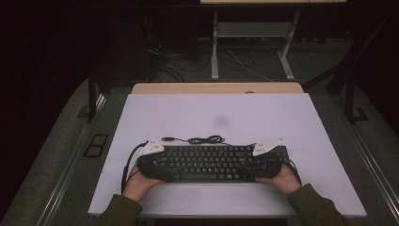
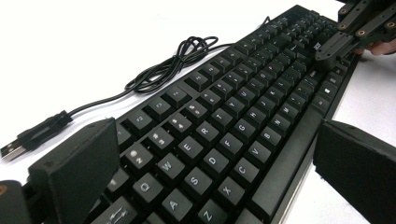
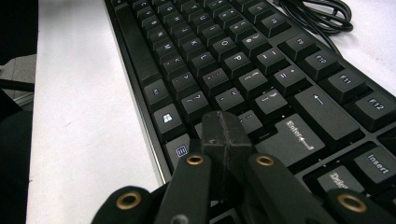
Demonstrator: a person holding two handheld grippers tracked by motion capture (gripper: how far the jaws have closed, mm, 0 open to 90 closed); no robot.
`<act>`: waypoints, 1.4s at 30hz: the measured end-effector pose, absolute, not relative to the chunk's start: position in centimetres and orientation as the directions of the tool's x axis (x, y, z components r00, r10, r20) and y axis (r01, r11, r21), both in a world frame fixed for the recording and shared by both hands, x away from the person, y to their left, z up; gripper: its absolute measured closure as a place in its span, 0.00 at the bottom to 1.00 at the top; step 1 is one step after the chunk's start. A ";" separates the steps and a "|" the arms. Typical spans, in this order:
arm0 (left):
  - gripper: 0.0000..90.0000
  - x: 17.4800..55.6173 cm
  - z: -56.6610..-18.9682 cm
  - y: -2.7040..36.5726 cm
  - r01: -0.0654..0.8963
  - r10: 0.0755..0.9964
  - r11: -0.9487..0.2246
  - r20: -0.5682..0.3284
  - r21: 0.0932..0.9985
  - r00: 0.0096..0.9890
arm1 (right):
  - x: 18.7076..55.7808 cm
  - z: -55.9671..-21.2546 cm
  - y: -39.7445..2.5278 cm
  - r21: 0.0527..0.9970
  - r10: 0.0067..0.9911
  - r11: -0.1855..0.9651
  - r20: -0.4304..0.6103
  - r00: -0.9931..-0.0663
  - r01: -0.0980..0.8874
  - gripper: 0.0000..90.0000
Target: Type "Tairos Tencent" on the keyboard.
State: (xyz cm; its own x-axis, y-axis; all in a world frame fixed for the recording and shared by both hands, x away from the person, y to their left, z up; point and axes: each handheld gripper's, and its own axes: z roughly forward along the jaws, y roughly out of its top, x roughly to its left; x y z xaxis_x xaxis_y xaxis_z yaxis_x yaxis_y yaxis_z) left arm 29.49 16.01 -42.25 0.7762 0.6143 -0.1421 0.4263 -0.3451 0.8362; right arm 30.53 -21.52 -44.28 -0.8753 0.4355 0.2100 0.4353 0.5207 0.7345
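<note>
A black keyboard lies flat on the white desk, in the lower middle of the high view, with its thin cable coiled loosely just beyond its far edge and the USB plug lying free at the left edge of the left gripper view. The left tongs stand wide apart, one jaw at either long side of the keyboard's left end, straddling the Q, A and Z keys without clamping anything. The right tongs are pressed together on nothing, their joined tip resting on or just above the keys beside Enter, at the lower centre of the right gripper view. The keyboard looks stiff and moderately light, a rigid slab that should lift without bending, but its keycaps are smooth and give under pressure, so they make poor gripping surfaces. The better hold is probably the solid front and back edges at each short end; the trailing cable would drag along.
</note>
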 end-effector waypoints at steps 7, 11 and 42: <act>0.02 30.1 -42.3 15.1 0.423 0.611 -0.352 -0.137 0.835 0.780 | 30.5 -44.3 -21.5 0.734 0.436 0.519 0.212 -0.875 0.437 1.00; 0.09 30.4 -42.2 14.8 0.420 0.609 -0.339 -0.144 0.842 0.780 | 30.5 -44.3 -21.5 0.734 0.436 0.519 0.214 -0.874 0.438 1.00; 0.95 32.5 -42.8 11.7 0.463 0.572 -0.399 -0.180 0.791 0.800 | 30.5 -44.4 -21.6 0.735 0.438 0.515 0.217 -0.873 0.441 1.00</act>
State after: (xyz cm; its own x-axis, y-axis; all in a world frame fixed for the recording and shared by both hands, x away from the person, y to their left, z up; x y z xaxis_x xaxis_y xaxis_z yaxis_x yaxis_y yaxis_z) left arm 32.45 11.75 -42.80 0.8003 0.5721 -0.1798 0.4633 -0.3995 0.7911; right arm 30.50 -21.55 -44.35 -0.8726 0.4377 0.2169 0.4409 0.5145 0.7355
